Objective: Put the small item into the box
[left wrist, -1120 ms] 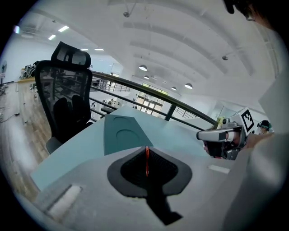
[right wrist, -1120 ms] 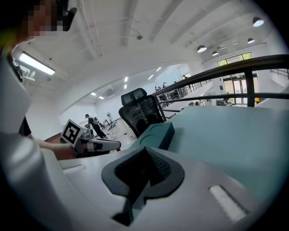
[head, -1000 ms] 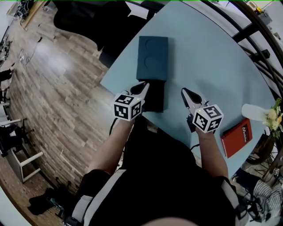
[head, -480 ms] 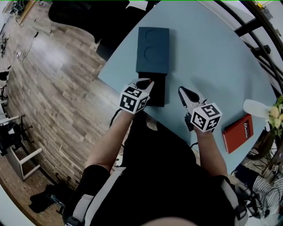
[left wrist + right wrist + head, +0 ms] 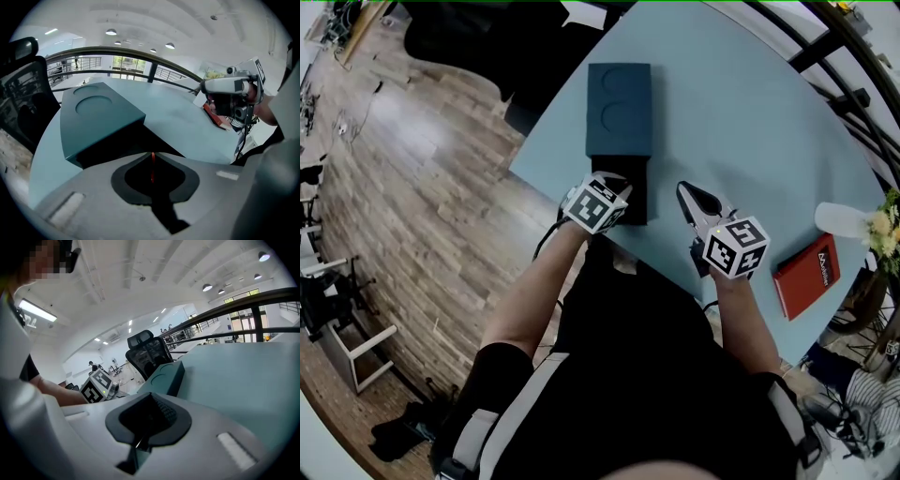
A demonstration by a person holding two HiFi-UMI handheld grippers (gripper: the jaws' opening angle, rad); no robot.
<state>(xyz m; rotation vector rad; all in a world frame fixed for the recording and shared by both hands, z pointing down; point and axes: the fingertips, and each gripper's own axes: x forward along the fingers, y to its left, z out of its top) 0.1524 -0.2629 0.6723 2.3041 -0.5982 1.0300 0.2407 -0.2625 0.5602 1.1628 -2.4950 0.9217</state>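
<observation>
Left gripper view: a thin red item (image 5: 151,169), clamped in the jaws of the left gripper (image 5: 151,155), could be dropped outside the teal box (image 5: 102,116) if released early.

Bright, even indoor light from ceiling lamps (image 5: 111,32) and far windows (image 5: 123,62); pale glare on the wood floor (image 5: 398,112); soft shadow under the box (image 5: 101,115); strong fisheye bending and dark corners in both gripper views; nearest foreground slightly soft.

R claw (image 5: 151,394) jaws together, empty | box (image 5: 165,375) ahead on table (image 5: 243,380) | L claw (image 5: 98,386) left | chair (image 5: 149,355) behind
</observation>
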